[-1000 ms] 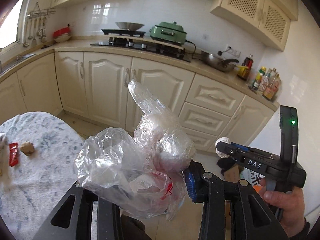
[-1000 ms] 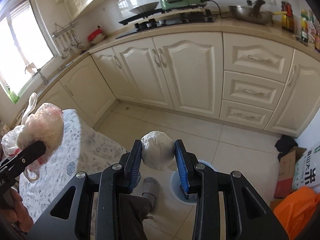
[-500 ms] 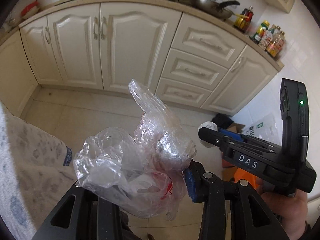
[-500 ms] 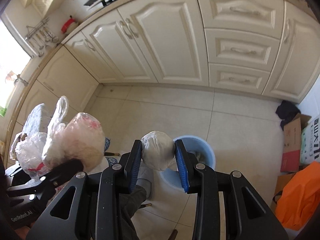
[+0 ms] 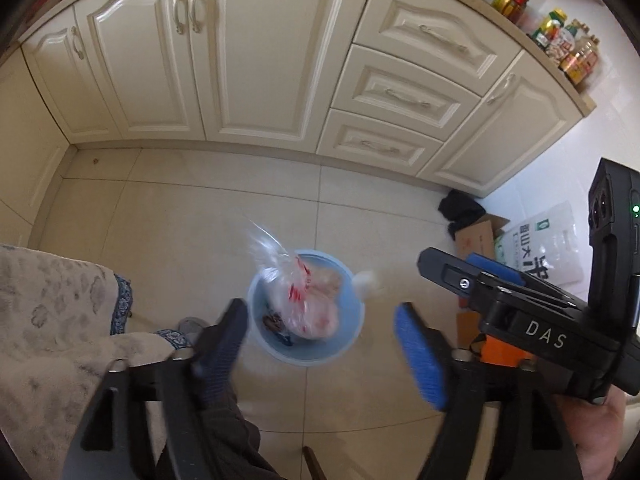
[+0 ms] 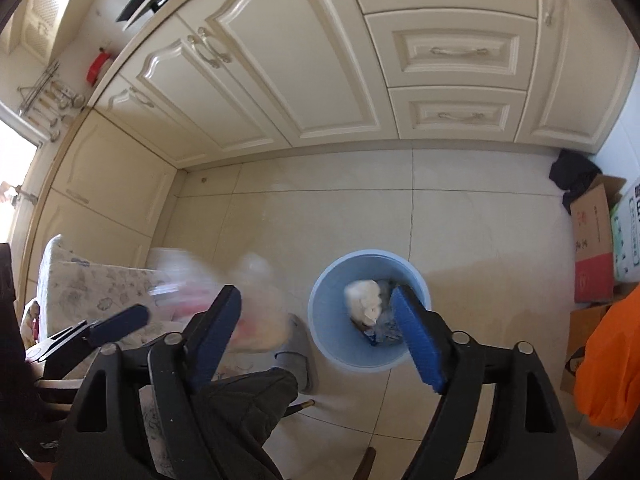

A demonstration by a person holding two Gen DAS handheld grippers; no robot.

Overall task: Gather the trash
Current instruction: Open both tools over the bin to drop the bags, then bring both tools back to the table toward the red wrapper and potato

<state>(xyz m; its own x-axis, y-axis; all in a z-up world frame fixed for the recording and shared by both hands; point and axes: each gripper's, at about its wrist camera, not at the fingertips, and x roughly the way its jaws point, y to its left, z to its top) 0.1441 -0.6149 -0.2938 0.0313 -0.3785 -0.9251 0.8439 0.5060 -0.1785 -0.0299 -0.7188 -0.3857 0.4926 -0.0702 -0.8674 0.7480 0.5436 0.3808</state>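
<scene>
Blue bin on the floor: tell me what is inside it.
In the right wrist view the blue bin holds a white wad on dark and bluish scraps. The bin's bottom is covered. In the left wrist view a blurred plastic bag hides most of the inside.

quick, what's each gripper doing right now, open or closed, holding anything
Left gripper: open, holding nothing; the plastic bag is blurred over the blue bin.
Right gripper: open, holding nothing; the white wad is in the bin.
</scene>
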